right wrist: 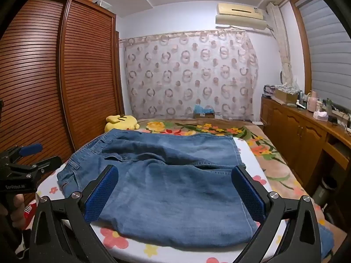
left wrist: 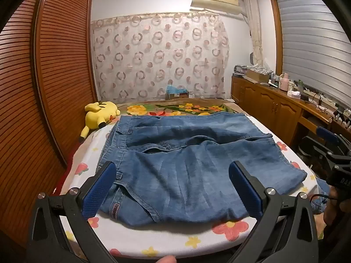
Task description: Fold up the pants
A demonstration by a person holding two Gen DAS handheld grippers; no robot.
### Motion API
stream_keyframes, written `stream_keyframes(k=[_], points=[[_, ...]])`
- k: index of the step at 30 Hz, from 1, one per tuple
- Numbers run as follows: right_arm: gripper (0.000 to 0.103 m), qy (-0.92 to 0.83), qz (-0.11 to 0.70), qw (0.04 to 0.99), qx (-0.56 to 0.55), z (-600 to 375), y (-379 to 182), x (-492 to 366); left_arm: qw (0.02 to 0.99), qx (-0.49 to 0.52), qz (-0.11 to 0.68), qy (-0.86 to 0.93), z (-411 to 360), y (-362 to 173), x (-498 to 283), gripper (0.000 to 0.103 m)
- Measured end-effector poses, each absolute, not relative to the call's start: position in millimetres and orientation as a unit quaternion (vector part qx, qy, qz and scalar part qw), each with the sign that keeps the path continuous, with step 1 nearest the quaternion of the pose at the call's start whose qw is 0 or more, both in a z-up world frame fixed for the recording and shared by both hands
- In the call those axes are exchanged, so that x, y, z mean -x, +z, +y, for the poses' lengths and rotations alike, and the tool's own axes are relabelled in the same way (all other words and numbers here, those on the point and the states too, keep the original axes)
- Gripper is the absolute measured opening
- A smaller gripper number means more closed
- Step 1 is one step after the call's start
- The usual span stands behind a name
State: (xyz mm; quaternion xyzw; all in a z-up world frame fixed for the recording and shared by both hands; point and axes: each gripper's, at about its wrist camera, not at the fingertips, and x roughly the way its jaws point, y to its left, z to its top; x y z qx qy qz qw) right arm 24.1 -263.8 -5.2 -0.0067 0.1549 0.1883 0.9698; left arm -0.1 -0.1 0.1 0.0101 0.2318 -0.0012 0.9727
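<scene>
Blue denim pants (left wrist: pixel 186 164) lie spread across a white board with a flower print (left wrist: pixel 153 239), waistband at the left, legs running right. My left gripper (left wrist: pixel 173 173) hovers open over the near leg by the waistband, its blue pads (left wrist: pixel 99 190) wide apart and holding nothing. In the right wrist view the same pants (right wrist: pixel 171 186) fill the middle, and my right gripper (right wrist: pixel 175 175) stands open above the near leg, nothing between its pads (right wrist: pixel 248 192). Each gripper shows at the edge of the other's view: the right gripper (left wrist: pixel 329 151) and the left gripper (right wrist: pixel 28 160).
A yellow plush toy (left wrist: pixel 99 116) lies at the board's far left. A floral blanket (left wrist: pixel 175 108) covers the bed behind. A slatted wooden wardrobe (left wrist: pixel 43 87) stands on the left, and a wooden sideboard (left wrist: pixel 274 105) with bottles and boxes on the right.
</scene>
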Motion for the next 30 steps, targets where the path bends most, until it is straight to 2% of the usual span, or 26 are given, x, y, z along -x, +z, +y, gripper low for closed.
stream_keyframes(k=[30], points=[[0.103, 0.185, 0.148, 0.971, 0.006, -265.4, -5.1, -18.2, 0.973, -0.011, 0.23, -0.001, -0.2, 0.1, 0.0, 0.102]])
